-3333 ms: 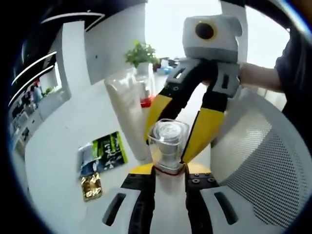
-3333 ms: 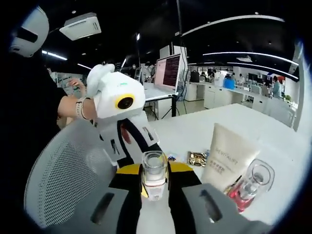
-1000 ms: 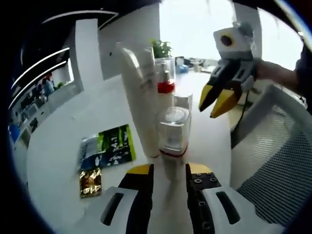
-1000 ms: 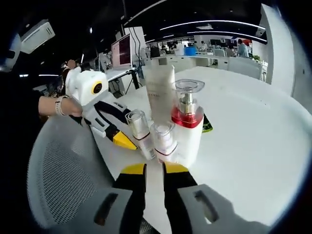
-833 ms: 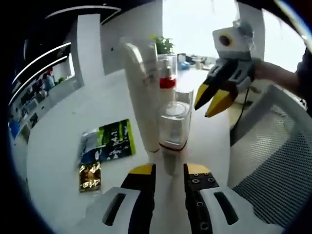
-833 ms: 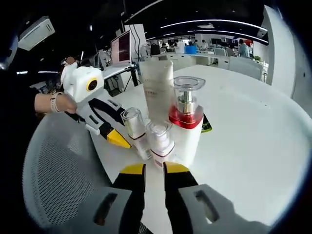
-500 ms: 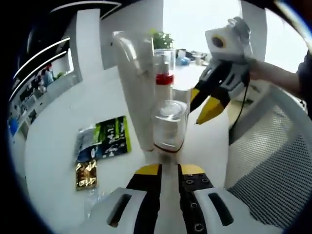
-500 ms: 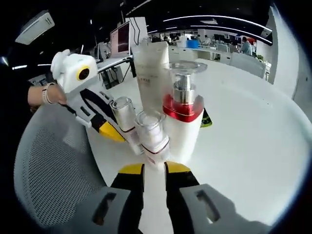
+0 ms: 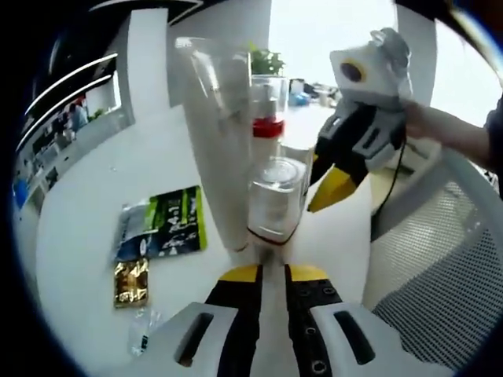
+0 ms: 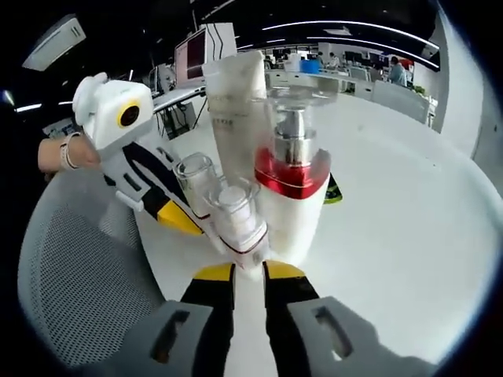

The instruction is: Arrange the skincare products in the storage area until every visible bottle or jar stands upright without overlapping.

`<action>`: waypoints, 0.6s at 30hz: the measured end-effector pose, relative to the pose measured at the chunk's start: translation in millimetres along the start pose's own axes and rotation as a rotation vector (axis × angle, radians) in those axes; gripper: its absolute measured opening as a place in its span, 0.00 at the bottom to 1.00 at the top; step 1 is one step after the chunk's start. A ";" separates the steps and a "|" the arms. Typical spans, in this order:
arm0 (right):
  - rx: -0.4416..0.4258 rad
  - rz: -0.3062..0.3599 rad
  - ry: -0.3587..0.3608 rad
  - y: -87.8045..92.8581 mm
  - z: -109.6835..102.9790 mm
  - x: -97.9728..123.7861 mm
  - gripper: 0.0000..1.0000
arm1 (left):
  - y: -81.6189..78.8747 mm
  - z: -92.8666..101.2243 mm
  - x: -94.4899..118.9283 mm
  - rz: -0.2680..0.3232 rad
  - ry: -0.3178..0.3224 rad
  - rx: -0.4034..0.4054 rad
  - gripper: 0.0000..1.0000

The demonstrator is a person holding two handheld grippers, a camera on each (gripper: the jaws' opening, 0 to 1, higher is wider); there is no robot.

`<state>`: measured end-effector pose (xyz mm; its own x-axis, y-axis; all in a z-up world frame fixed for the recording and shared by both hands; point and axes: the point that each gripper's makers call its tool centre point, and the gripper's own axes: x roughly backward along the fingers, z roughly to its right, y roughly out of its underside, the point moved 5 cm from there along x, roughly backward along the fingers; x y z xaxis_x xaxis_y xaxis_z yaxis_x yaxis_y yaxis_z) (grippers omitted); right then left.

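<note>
Left gripper view, from left to right: sachets (image 9: 157,236) lie flat on the white table (image 9: 78,204). A tall white tube (image 9: 216,141) stands upright, with a red-collared pump bottle (image 9: 267,110) behind it. Just ahead of the left gripper (image 9: 271,275) stands a small clear-capped bottle (image 9: 273,200); the jaws are narrow and sit at its base, though a grip cannot be told. The right gripper (image 9: 334,184) enters from the right, beside a mesh chair (image 9: 440,267).

Right gripper view: the left gripper (image 10: 185,220) reaches toward one small bottle (image 10: 196,184). Another small bottle (image 10: 234,216) stands just above the right gripper (image 10: 247,275), jaws narrow. The pump bottle (image 10: 291,188) and tube (image 10: 236,110) stand touching behind.
</note>
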<state>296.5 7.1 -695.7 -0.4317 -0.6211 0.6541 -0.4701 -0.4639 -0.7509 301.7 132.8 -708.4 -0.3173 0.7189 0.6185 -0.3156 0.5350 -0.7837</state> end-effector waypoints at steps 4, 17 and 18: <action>-0.004 -0.002 0.001 -0.4 -1.7 -1.3 0.14 | -2.0 2.3 -3.3 0.008 0.003 0.010 0.07; 0.006 -0.012 0.022 -2.1 -0.1 -3.6 0.13 | -5.9 4.8 -8.6 0.016 0.001 0.034 0.06; 0.005 -0.011 0.023 -2.1 0.0 -3.6 0.13 | -5.9 5.0 -8.6 0.016 -0.001 0.035 0.06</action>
<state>299.1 10.3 -696.5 -0.4439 -0.6012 0.6645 -0.4714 -0.4740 -0.7437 301.9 121.3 -708.8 -0.3233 0.7271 0.6057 -0.3412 0.5074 -0.7913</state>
